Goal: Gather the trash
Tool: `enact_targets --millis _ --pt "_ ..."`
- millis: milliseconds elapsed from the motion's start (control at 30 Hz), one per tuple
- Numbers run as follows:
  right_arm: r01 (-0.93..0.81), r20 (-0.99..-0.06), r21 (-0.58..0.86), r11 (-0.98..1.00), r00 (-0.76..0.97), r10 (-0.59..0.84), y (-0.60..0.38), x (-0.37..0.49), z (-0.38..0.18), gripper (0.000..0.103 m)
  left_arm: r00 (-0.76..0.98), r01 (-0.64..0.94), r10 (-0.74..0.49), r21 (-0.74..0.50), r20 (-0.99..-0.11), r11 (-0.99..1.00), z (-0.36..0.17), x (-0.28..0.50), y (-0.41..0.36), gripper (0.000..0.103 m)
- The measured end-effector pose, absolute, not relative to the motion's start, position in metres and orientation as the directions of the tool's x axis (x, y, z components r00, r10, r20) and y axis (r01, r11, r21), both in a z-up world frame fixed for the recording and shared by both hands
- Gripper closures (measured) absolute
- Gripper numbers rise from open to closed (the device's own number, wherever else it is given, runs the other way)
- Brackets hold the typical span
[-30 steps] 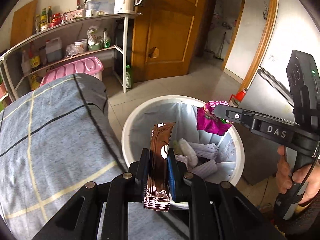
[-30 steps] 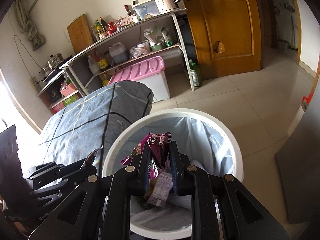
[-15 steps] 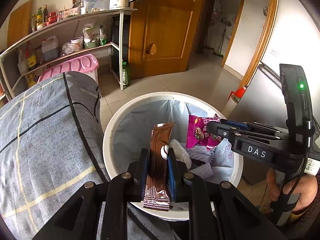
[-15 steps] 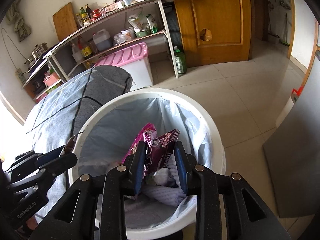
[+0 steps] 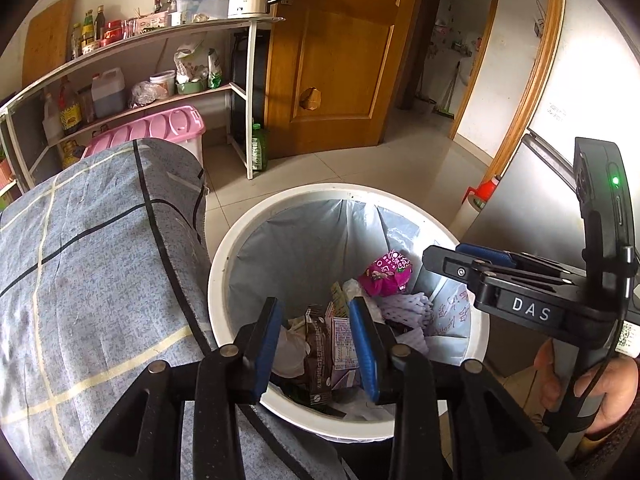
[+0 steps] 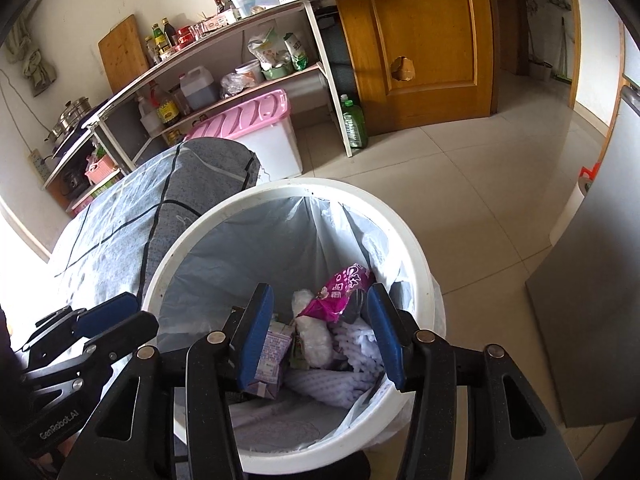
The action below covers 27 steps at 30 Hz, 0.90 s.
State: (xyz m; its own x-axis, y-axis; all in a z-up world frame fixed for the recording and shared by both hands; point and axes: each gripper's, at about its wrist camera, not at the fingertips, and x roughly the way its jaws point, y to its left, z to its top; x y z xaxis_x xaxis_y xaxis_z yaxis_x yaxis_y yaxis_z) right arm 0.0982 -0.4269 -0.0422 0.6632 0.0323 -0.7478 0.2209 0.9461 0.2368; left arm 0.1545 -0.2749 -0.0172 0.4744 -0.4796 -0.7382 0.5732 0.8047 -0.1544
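A white round bin with a pale liner stands on the tiled floor, holding wrappers and white foam. My left gripper hangs over its near rim, its jaws opening. A brown wrapper lies loose in the bin below them, touching neither pad. My right gripper is above the bin too, jaws opening, empty. A magenta snack bag rests on the trash pile beyond its fingertips. Each gripper shows in the other's view: the right one, the left one.
A grey checked cloth covers a surface to the left of the bin. A shelf rack with bottles and a kettle stands behind, with a pink-lidded box below. A wooden door and a grey cabinet flank the floor.
Both grippers opened over the bin. The brown wrapper dropped out of the left one into the bin. The magenta bag fell from the right one onto the trash pile.
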Motion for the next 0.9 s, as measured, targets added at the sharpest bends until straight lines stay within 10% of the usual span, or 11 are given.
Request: enact_targets --millis 900 --pt "0.247 -0.62 0.116 0.962 0.775 -0.125 -0.37 0.014 -0.009 0.053 0.714 0.4 -0.33 -0.028 -0.618 0.916 0.016 0.088 -0.23 0.056"
